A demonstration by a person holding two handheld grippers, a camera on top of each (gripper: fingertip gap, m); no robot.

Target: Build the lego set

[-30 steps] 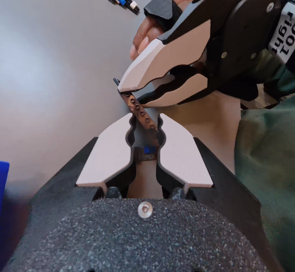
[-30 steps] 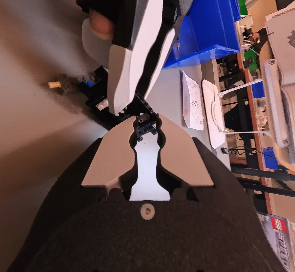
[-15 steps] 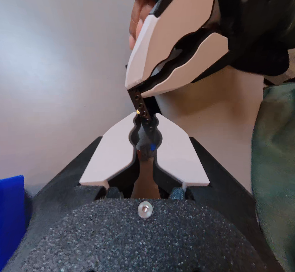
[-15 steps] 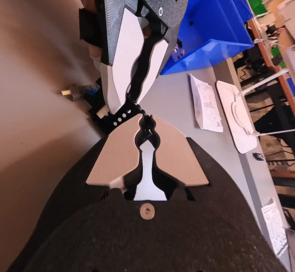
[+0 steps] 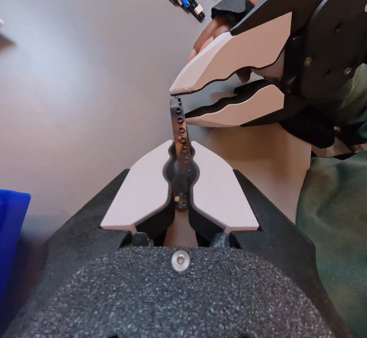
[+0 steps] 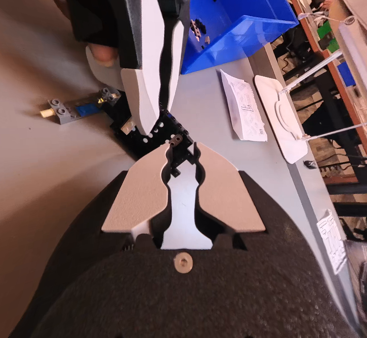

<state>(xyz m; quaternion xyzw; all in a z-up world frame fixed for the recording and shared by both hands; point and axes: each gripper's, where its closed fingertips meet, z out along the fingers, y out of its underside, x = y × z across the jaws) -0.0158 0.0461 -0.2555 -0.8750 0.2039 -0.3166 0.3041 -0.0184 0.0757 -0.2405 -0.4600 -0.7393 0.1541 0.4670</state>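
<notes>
I am clamping the left gripper (image 5: 181, 145) on a black holed beam (image 5: 180, 128), which is sticking out forward past its fingertips, up off the grey table (image 5: 79, 70). I am holding the right gripper (image 5: 177, 106) at the beam's far end, tongs parted narrowly: one tip is sitting just over the end, the other is touching its side. From the right wrist view, the black piece is lying in the gap without being squeezed. The blue bin (image 6: 248, 30) behind is holding a few small grey and dark pieces. A small grey-and-blue build (image 6: 79, 108) is lying beside the grippers
</notes>
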